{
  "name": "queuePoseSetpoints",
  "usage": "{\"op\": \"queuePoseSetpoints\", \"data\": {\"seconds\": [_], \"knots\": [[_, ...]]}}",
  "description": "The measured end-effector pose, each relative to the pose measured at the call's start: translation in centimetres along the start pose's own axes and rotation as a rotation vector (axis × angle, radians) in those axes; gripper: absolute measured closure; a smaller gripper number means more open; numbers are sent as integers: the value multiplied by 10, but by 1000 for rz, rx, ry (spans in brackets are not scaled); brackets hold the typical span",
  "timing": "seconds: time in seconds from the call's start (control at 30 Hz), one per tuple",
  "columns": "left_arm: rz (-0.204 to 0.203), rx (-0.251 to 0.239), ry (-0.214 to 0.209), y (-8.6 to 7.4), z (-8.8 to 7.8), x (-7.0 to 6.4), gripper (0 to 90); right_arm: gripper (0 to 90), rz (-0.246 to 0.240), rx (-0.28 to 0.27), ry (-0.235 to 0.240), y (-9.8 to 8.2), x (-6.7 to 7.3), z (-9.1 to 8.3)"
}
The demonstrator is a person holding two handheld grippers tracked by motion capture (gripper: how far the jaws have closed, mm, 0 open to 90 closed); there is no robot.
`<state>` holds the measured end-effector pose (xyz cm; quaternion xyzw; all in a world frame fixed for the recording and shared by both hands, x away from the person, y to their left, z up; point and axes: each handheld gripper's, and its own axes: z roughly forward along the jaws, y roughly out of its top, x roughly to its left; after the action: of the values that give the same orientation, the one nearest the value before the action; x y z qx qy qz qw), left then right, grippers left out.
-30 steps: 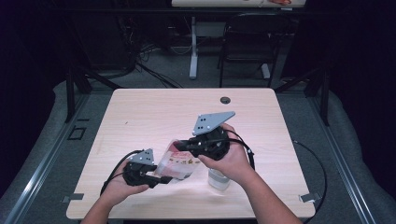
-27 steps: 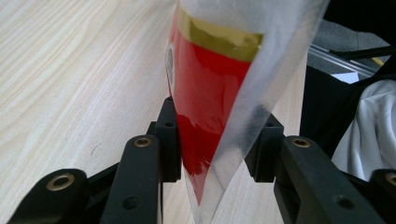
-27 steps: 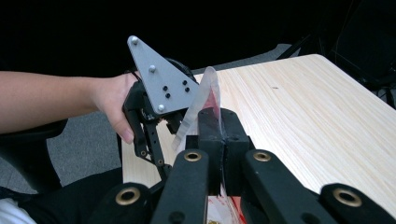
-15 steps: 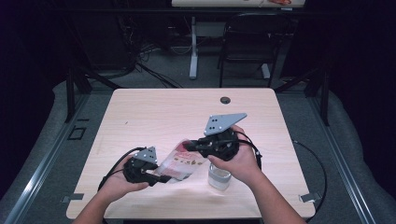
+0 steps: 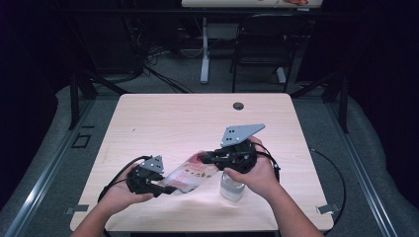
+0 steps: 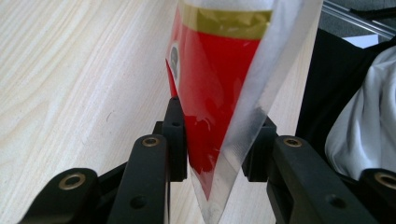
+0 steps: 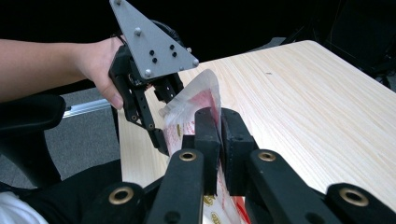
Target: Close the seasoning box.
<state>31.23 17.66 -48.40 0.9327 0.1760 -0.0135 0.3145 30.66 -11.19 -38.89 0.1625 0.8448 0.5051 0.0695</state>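
Observation:
A clear plastic bag (image 5: 190,174) with a red printed packet inside hangs just above the table between my two grippers. My left gripper (image 5: 168,188) grips its lower end; in the left gripper view the pads (image 6: 176,135) press both sides of the bag (image 6: 210,84), and its jaws have just been closing on it. My right gripper (image 5: 205,159) pinches the upper edge. In the right gripper view its nearly closed jaws (image 7: 219,126) have just been opening slightly with the bag's (image 7: 196,98) edge still between them, and the left gripper (image 7: 163,112) shows beyond.
A small clear jar (image 5: 231,186) stands on the wooden table (image 5: 188,118) right under my right hand. A round cable hole (image 5: 238,105) lies near the far edge. A chair (image 5: 262,44) and desk legs stand beyond the table.
My right gripper has shifted right and a little lower with the bag's top edge. The bag now lies more stretched out between the two grippers. The left hand has barely moved.

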Motion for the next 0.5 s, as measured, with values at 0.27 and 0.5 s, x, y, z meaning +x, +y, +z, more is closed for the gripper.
{"op": "queuePoseSetpoints", "data": {"seconds": [0.27,0.5], "knots": [[-2,23,3,0,-1,0,691,861,19,-13,2,-9,-3,1],[-2,43,0,1,-1,-1,694,859,29,-16,5,-13,-5,0]]}}
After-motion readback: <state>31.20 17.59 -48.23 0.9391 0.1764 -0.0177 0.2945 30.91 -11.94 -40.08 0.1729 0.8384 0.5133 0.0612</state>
